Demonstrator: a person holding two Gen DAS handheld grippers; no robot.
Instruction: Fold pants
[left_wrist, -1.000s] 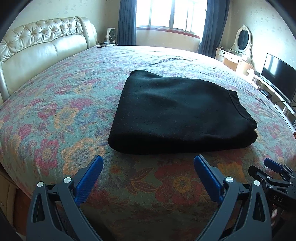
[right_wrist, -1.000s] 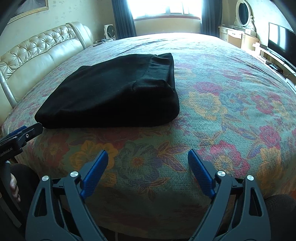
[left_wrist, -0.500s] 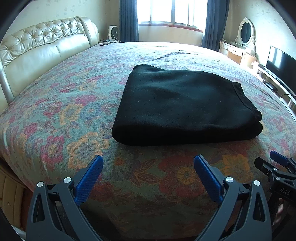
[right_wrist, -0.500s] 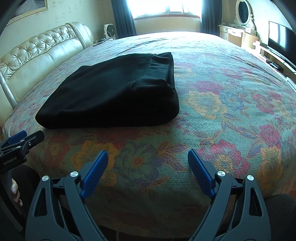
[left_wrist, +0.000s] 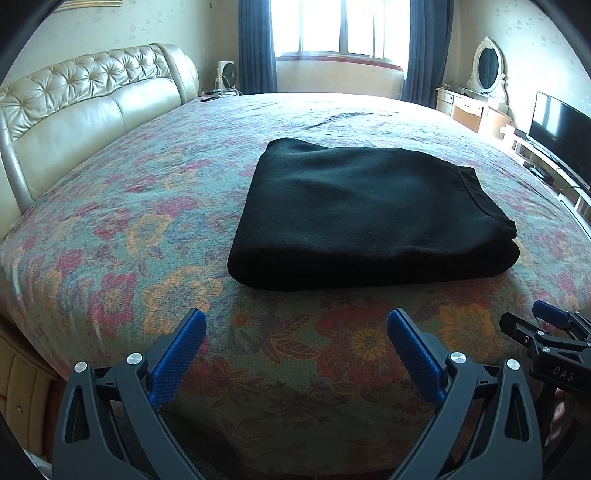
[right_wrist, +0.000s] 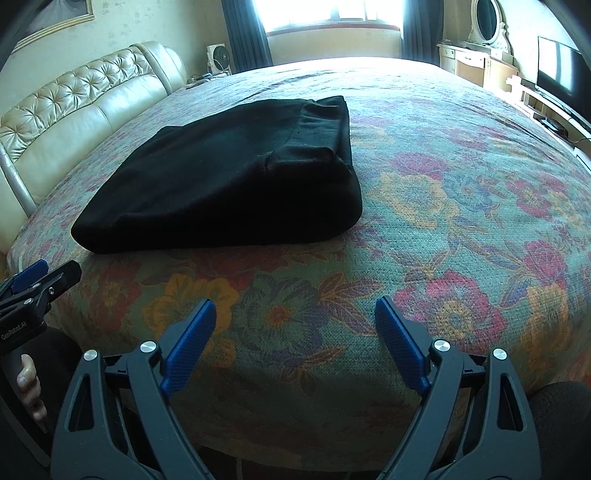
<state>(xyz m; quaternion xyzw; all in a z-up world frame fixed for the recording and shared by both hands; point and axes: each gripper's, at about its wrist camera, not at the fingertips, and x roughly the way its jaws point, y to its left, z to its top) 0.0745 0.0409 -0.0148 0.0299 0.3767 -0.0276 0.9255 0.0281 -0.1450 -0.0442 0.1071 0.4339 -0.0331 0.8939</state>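
Note:
Black pants (left_wrist: 362, 210) lie folded into a thick rectangle on the floral bedspread (left_wrist: 140, 229); in the right wrist view the same pants (right_wrist: 236, 177) sit up and to the left. My left gripper (left_wrist: 295, 325) hovers over the near edge of the bed, short of the pants, open with nothing between its blue pads. My right gripper (right_wrist: 295, 310) also stands open and empty, to the right of the bundle and clear of it. Each gripper's tip shows at the edge of the other's view.
A cream tufted headboard (left_wrist: 81, 107) runs along the left. A window with dark curtains (left_wrist: 255, 44) is at the far end. A dresser with an oval mirror (left_wrist: 487, 66) and a television (left_wrist: 557, 125) stand at the right. A hand (right_wrist: 29, 380) holds the left gripper's handle.
The left wrist view has tilted up a little, so the pants sit slightly lower in frame. The right gripper has stayed put. Both stay open.

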